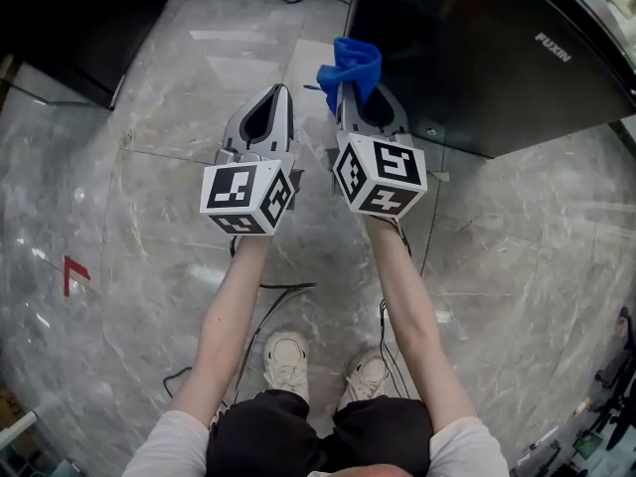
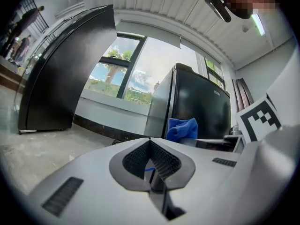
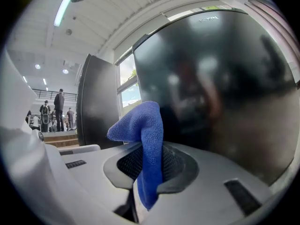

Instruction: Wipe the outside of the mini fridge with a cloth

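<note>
Grey marble floor (image 1: 129,266), large window (image 2: 124,76)

The head view looks steeply down, standing back from the fridge (image 1: 477,58). Both gripper views sit low, facing it: the left farther off, the right close. All share the fridge and cloth (image 1: 353,66).

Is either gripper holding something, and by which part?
The right gripper holds the blue cloth, jaws shut on a narrow fold, the rest bunched beyond them. The left gripper is shut, empty.

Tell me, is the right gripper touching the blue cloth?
Touching. The right gripper view shows the right gripper shut on the cloth, which is pinched between its jaws and pokes up above them.
</note>
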`<state>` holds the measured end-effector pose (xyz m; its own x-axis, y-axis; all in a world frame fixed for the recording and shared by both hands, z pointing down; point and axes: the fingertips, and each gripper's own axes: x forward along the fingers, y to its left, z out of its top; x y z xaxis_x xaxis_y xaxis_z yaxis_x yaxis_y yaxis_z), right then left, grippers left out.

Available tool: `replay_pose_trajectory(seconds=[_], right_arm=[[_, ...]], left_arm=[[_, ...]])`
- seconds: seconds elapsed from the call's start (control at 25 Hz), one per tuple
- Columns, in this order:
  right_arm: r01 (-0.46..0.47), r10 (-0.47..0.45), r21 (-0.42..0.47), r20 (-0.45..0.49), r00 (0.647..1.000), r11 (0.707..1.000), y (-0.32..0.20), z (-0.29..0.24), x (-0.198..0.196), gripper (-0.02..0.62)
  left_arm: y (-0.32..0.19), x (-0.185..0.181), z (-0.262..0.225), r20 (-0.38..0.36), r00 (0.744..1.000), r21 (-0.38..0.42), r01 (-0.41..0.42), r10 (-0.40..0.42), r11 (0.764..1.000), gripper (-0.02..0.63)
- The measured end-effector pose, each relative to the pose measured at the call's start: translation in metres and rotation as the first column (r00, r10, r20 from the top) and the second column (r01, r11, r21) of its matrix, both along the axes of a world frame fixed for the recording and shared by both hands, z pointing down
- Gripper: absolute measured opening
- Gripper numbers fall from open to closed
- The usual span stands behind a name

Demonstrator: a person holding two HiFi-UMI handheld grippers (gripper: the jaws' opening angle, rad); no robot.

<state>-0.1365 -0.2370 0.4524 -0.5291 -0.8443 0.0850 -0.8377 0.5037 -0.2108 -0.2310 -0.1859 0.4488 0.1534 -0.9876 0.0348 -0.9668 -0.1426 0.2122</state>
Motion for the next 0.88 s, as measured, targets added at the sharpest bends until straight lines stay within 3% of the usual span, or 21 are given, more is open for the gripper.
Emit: replay_pose_trajectory(seconds=[0.44, 0.64, 0.88], right_arm=[[-0.070, 0.070, 0.002, -0.024, 0.997, 0.998, -0.008, 0.004, 0.036, 0.081], [-0.106, 0.106, 0.002, -0.040, 0.994, 0.994, -0.006, 0.008, 0.082, 0.081], [-0.199, 0.199, 0.003, -0.066, 0.978, 0.980, -0.005, 0.016, 0.164, 0.081]], left_arm=[[0.000, 0.039, 0.001, 0.017, 0.998, -0.009, -0.063, 0.064, 0.998, 0.005], [-0.006, 0.075, 0.003, -0.011, 0.994, -0.015, -0.109, 0.109, 0.994, 0.005], [-0.015, 0.122, 0.005, 0.011, 0.985, -0.020, -0.169, 0.170, 0.985, 0.005]])
